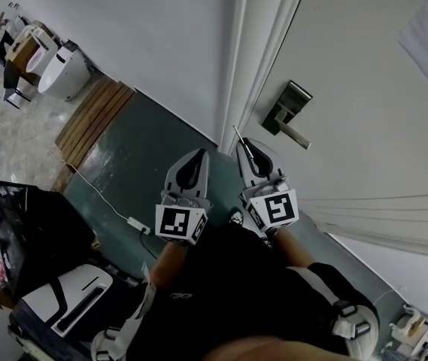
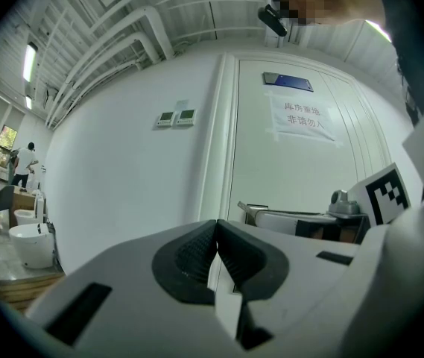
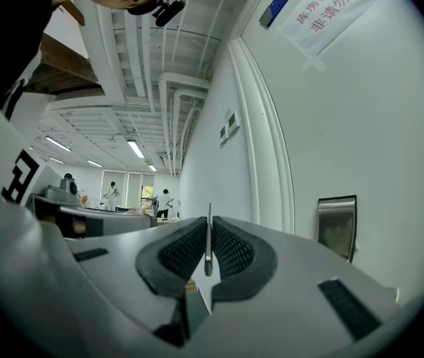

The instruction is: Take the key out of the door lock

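Key [image 3: 208,253] pinched edge-on in right gripper [image 3: 209,226], lower centre, clear of door lock [image 1: 289,110] | left gripper [image 2: 217,230] clenched empty | risk: thin blade slips, drops to floor [image 1: 127,160] if grip eases

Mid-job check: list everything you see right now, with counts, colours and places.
door: 1, white, closed, ahead on the right
lock plate: 1, silver with lever handle, on the door
key: 1, silver, held clear of the lock plate
paper notice: 1, white with red characters, on the door
wall panels: 2, white, left of the door frame
toilets: at least 2, white, far left by the wooden platform
power strip: 1, white, with cable, on the dark green floor
people: at least 3, far background
left gripper: white, shut, empty
right gripper: white, shut on the key
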Available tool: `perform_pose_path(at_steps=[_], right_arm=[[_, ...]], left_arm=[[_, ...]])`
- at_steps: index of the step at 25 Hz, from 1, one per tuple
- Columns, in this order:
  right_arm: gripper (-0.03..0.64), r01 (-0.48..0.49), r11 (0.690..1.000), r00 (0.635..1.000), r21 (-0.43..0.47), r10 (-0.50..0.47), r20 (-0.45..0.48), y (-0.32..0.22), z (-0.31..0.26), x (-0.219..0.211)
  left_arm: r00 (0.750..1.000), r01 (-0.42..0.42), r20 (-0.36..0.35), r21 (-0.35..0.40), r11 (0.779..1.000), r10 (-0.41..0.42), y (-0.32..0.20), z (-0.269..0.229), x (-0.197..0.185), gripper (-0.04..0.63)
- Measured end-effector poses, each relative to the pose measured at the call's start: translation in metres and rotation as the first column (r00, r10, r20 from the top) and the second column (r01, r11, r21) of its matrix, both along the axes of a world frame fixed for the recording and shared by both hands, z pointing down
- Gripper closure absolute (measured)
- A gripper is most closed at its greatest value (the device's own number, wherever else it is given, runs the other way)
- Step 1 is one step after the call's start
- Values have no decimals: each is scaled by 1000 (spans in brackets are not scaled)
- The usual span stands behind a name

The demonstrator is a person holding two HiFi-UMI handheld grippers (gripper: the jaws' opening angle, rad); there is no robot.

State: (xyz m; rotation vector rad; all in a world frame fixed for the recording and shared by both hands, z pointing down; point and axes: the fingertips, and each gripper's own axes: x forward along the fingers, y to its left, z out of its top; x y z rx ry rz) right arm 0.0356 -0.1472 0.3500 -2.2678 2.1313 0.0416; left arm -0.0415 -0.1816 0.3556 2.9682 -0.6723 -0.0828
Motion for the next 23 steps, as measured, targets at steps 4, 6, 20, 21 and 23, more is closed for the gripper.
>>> perform_pose_path(at_steps=[4, 6, 20, 21, 23], right_arm=[[586, -6, 1000, 1000, -7, 6, 24, 2, 5, 3], [586, -5, 1000, 999, -11, 6, 33, 2, 5, 2], [586, 11, 1000, 998, 7, -12, 54, 7, 5, -4], [586, 15, 1000, 998, 10, -15, 53, 7, 6, -5], [586, 20, 1000, 998, 17, -21, 52, 8, 8, -7]], left_arm=[[1000, 5, 0, -3, 1000, -5, -1, 1, -2, 571], [1000, 9, -1, -6, 1000, -9, -2, 2, -3, 572], [1000, 21, -8, -13, 1000, -21, 1, 1, -10, 572], [1000, 21, -8, -12, 1000, -21, 1, 1, -11, 572], [1000, 21, -8, -11, 1000, -21, 2, 1, -12, 572]])
